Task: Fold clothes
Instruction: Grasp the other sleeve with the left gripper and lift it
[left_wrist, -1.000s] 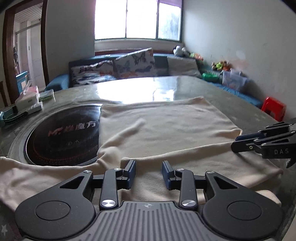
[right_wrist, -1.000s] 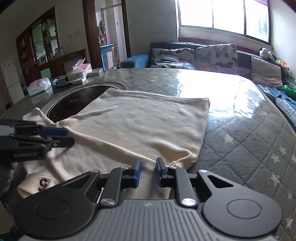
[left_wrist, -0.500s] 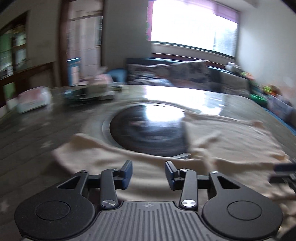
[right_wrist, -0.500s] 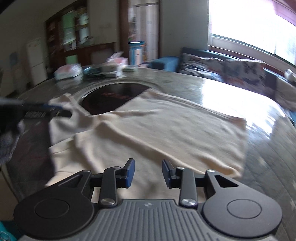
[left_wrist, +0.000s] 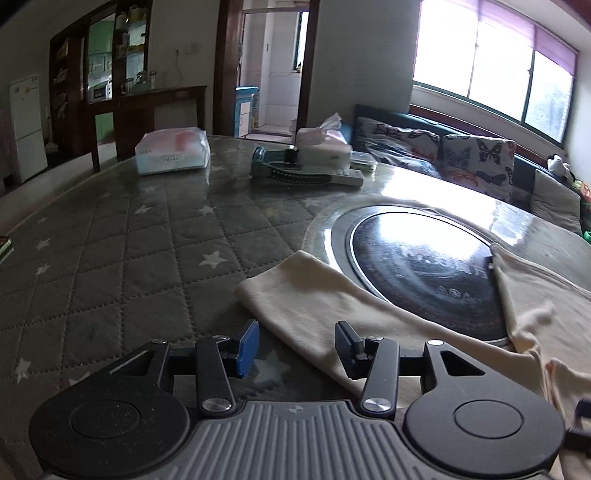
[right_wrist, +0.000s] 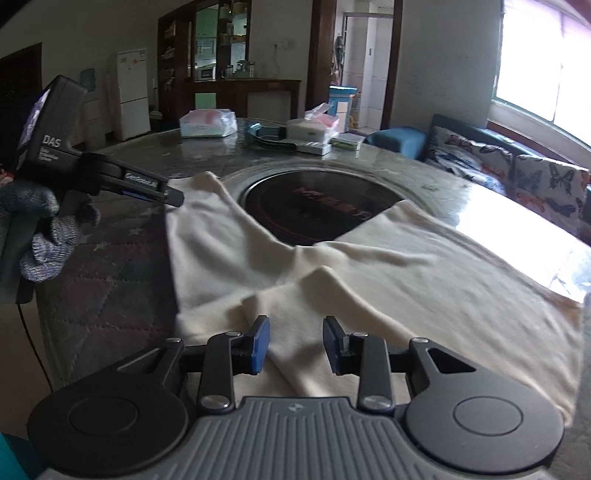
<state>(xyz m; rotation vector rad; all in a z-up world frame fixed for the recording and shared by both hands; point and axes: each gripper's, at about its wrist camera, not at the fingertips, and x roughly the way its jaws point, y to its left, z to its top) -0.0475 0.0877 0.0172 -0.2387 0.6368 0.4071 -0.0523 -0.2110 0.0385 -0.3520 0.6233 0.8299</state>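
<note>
A cream garment (right_wrist: 388, 273) lies spread on the round table, partly over a black cooktop disc (right_wrist: 317, 206). Its sleeve (left_wrist: 314, 295) stretches left across the table in the left wrist view. My left gripper (left_wrist: 293, 345) is open just above the sleeve's end, with nothing between its fingers. It also shows in the right wrist view (right_wrist: 162, 192), hovering by the sleeve. My right gripper (right_wrist: 293, 345) is open above a raised fold of the garment near the table's front edge.
The quilted star-pattern table cover (left_wrist: 129, 258) extends left. A tissue pack (left_wrist: 171, 149), a tissue box (left_wrist: 323, 146) and a dark tray (left_wrist: 291, 173) sit at the far side. A sofa with butterfly cushions (left_wrist: 476, 162) stands behind the table.
Both grippers have swung left, toward the sleeve side of the garment. Both have opened wider. The left gripper now sits at the sleeve's end instead of over the garment's middle.
</note>
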